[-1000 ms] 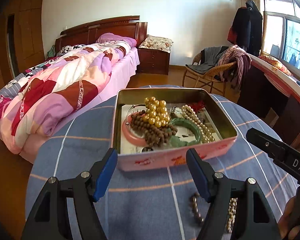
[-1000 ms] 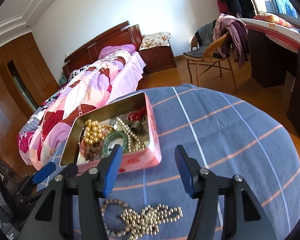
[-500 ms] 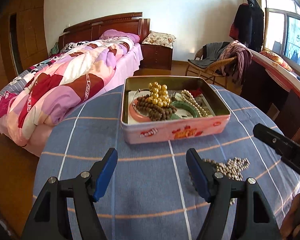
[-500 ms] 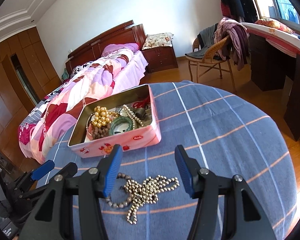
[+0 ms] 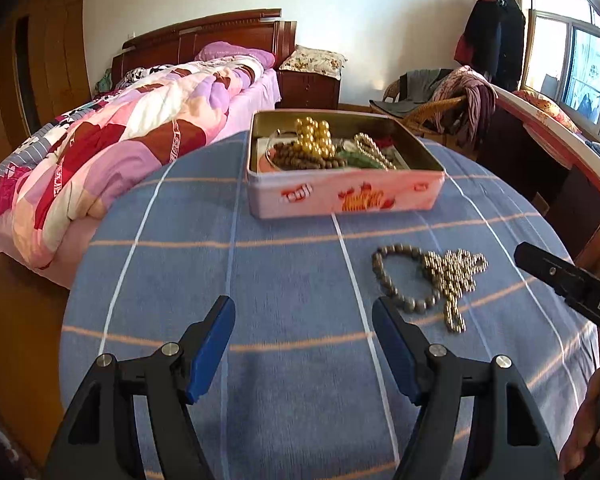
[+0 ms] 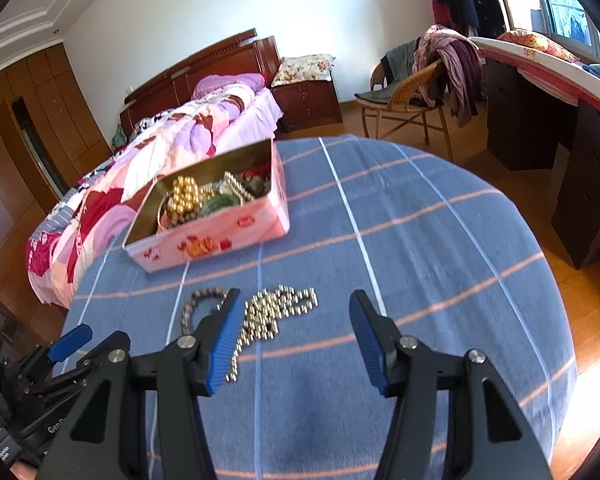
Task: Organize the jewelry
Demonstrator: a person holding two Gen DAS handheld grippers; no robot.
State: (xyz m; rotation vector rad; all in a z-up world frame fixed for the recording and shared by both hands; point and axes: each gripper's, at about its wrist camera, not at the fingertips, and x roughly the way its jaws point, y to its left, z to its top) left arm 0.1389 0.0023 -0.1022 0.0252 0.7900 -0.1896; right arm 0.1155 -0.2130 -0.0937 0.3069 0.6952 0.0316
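Change: both grippers pulled back from the tin over the last second; tin now sits further off in both views and the loose beads are fully in sight instead of half hidden under the jaws.
Left gripper (image 5: 302, 322): jaws spread, nothing between them, hovering over bare cloth at 6 o'clock of the tin.
Right gripper (image 6: 294, 316): jaws spread, nothing held; the loose jewelry lies just ahead, partly behind its left finger.
Pink tin (image 5: 344, 196): lid off, at 12 o'clock on the table, holding gold bead bracelet (image 5: 314, 136), brown bead bracelet (image 5: 300, 158), green bangle (image 5: 358, 158) and a pearl strand (image 5: 370, 148). Likely the collection box.
Loose jewelry: metallic bead chain (image 6: 274, 310) bunched in a heap, touching a grey-brown bead bracelet (image 6: 198, 300); both on the cloth at 5 o'clock of the tin, apart from it. Probably next to go in.
Why the stance: judgement only; open jaws backed off look like a setup to pick the heap, right gripper best placed.
Risk: chain and bracelet overlap, may lift together or trail.
Surface: round table under blue cloth (image 6: 420, 240) with white and orange stripes; soft, beads won't roll.
Room: bedroom; bed with patchwork quilt (image 5: 120, 140) at 10 o'clock, wicker chair (image 6: 404, 96) draped with clothes at 1 o'clock, window at far right.
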